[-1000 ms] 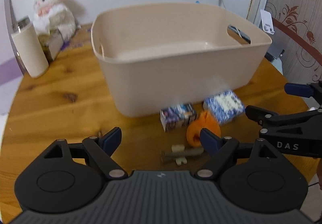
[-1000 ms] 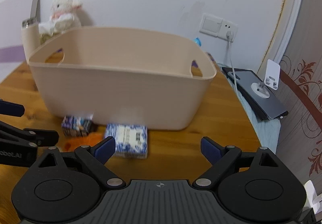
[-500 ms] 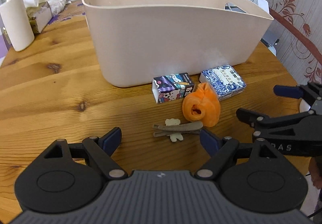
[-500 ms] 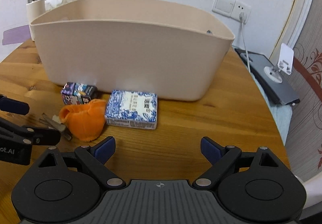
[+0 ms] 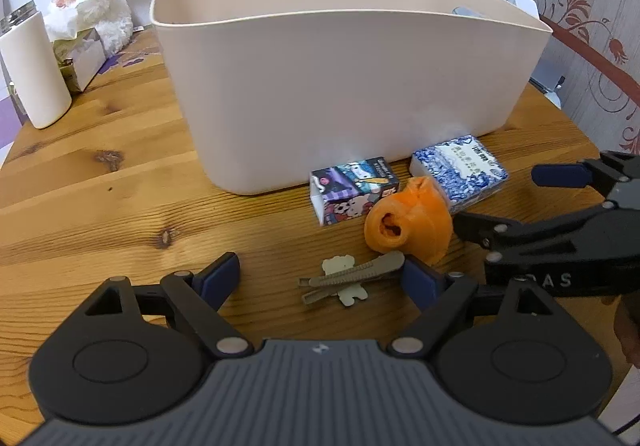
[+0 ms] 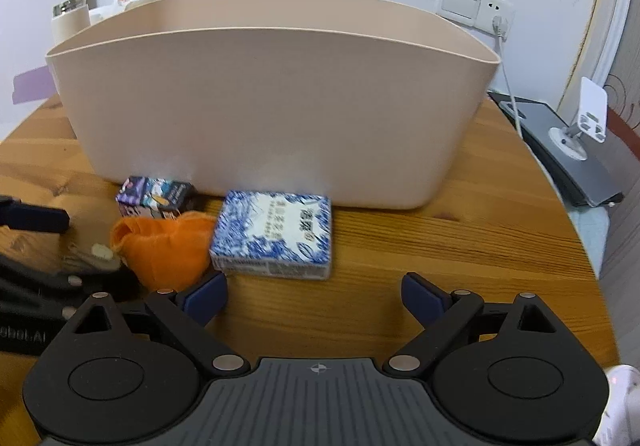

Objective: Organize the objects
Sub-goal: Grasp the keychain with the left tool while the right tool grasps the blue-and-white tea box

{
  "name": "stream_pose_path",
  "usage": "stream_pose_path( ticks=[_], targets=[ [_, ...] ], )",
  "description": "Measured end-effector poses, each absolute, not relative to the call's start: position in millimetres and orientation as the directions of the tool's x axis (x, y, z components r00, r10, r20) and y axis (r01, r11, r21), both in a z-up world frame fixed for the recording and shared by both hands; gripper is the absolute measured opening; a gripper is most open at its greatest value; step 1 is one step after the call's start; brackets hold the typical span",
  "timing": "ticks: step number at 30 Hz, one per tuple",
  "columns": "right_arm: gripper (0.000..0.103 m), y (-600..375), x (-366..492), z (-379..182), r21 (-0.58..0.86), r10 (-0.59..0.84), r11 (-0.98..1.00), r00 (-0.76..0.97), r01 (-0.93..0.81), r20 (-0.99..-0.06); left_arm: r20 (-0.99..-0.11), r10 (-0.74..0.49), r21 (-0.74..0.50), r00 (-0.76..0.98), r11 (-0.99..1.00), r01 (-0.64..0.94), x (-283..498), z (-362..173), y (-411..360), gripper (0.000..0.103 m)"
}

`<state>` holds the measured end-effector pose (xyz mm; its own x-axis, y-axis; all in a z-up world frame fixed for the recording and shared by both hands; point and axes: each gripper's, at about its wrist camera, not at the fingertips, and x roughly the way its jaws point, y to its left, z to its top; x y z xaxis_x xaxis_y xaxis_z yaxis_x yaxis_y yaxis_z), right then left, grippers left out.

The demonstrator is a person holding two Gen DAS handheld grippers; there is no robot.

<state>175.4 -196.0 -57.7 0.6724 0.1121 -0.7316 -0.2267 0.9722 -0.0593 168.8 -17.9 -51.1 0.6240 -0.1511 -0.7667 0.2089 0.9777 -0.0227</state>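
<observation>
Hair clip [image 5: 352, 276] is lying flat on the desk [image 5: 100, 205] between the spread pads of the left hand-held gripper [image 5: 320, 278], in front of the beige bin [image 5: 340, 85]; it is judged light, stiff and thin, best pinched across its long bar. Right hand-held gripper [image 6: 314, 294] is also held spread, empty, near the blue-white pack [image 6: 276, 236], judged light and rigid. Pack print is blurred; "DAS" is read on the right unit.
</observation>
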Motion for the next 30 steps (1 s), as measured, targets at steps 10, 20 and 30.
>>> stream_pose_path(
  ticks=[10,20,30],
  targets=[
    [0.097,-177,182,-62,-0.019,0.159,0.969,0.681,-0.246,-0.715,-0.772,-0.121,-0.009,0.625,0.984,0.180,168,-46,-5,0.063],
    [0.074,-164,185,-60,0.013,0.194,0.966,0.692,-0.258,-0.696,-0.762,-0.121,-0.026,0.636,0.987,0.157,164,-43,15,0.023],
    [0.073,-168,168,-58,0.016,0.177,0.972,0.692,-0.233,-0.700,-0.762,-0.142,-0.058,0.631,0.987,0.153,155,-40,19,0.012]
  ],
)
